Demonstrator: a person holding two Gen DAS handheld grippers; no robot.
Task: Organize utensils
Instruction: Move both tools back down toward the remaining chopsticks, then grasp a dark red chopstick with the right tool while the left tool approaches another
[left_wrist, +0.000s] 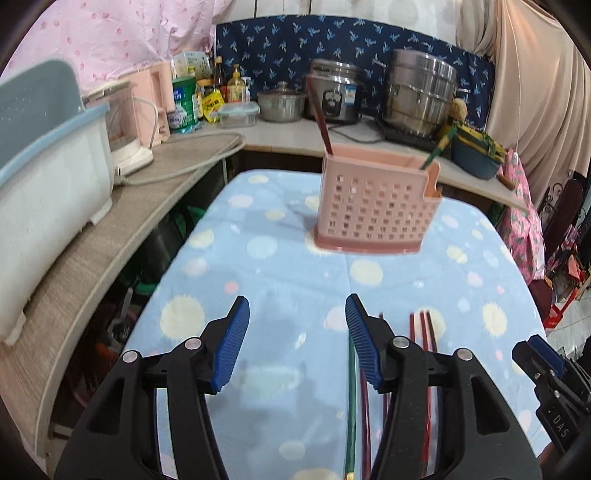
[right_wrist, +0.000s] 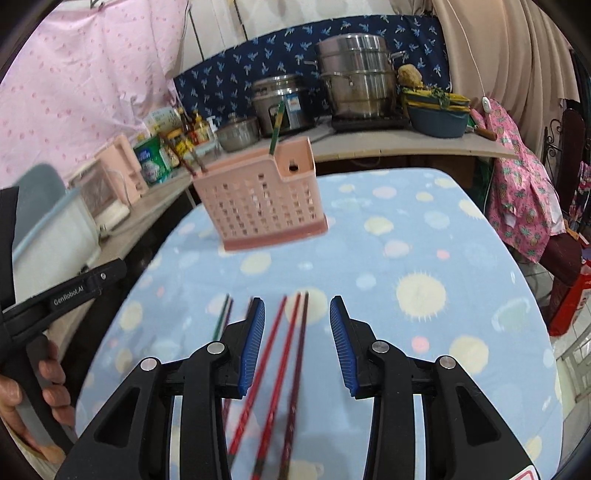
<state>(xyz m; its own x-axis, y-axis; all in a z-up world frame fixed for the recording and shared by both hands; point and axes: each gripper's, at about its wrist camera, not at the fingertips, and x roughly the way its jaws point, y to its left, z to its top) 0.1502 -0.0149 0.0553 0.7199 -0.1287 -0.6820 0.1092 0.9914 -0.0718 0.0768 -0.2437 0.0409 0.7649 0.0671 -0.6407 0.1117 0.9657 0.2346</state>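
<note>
On the blue polka-dot cloth (left_wrist: 280, 280) we've got the pink utensil holder (left_wrist: 373, 206) standing upright, up around 12 o'clock from our left gripper (left_wrist: 297, 343) and more like 11 o'clock from our right gripper (right_wrist: 297, 343). It already has a dark red chopstick (left_wrist: 320, 118) leaning out of its left end and a green one (left_wrist: 436, 151) poking out of the taller end compartment.

Our left gripper's jaws are parted to a middling gap with nothing but cloth showing between the blue pads (left_wrist: 232, 347). A green chopstick (left_wrist: 351, 413) lies just inside its right finger, running down toward 6 o'clock, with no pad pressing on it.

Our right gripper is a bit narrower but also parted, and not clamped on anything. Three loose chopsticks (right_wrist: 280, 376), two red and one dark maroon, lie on the cloth under the gap, angled from 12 toward 7 o'clock. A couple more sticks (right_wrist: 221, 317) lie at about 10 o'clock from its left finger.

From the right camera we see the left tool's black handle and the hand (right_wrist: 22, 402) holding it at 8 o'clock.
</note>
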